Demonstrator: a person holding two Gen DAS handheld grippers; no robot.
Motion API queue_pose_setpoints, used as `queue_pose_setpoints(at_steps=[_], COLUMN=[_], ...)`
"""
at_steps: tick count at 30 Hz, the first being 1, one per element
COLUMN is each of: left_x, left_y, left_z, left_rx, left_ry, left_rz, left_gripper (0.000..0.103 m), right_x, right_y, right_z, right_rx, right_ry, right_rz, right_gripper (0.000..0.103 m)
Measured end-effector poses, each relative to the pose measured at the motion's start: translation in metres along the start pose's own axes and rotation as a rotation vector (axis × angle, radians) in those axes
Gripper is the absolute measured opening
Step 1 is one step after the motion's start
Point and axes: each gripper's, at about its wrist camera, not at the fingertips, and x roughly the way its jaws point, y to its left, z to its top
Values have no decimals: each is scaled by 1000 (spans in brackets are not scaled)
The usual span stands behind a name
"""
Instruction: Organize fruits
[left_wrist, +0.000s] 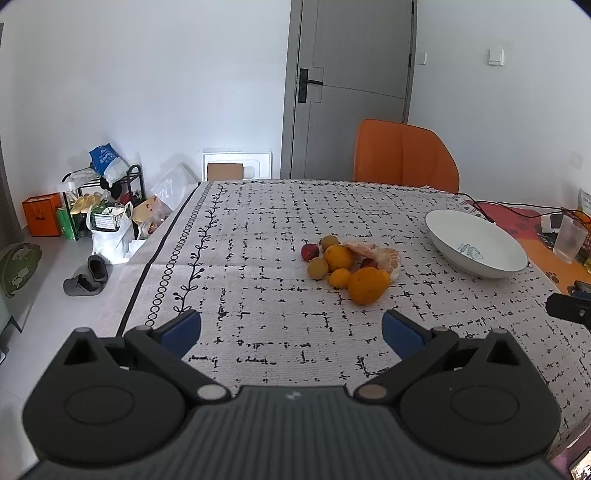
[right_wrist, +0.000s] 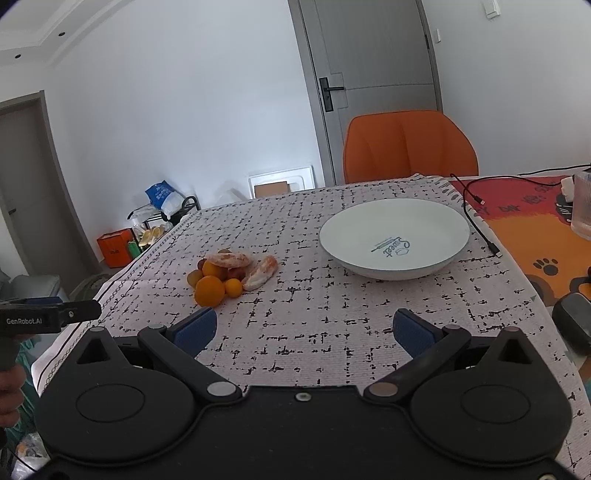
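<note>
Right wrist view: both tools are held wide and empty; fruits are piled at ten o'clock, bowl at one, bare tabletop between.

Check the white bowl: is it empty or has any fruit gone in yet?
Empty. The white bowl shows only its printed design inside; the fruit pile lies on the tablecloth beside it.

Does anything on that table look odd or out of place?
Mainly the fruit pile: it lies loose on the tablecloth with peeled citrus segments among whole fruit, while the white bowl beside it is empty.
</note>
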Motion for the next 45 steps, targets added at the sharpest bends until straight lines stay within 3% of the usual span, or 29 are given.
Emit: queue_pose_setpoints(at_steps=[45], left_x=[-2], left_y=[1], left_z=[0], left_rx=[-3], left_ry=[-4], left_rz=[-7], left_gripper=[103], right_x=[-5], right_y=[5], right_z=[4], right_rx=[-27], right_ry=[-2], right_rz=[-9], right_gripper=[103])
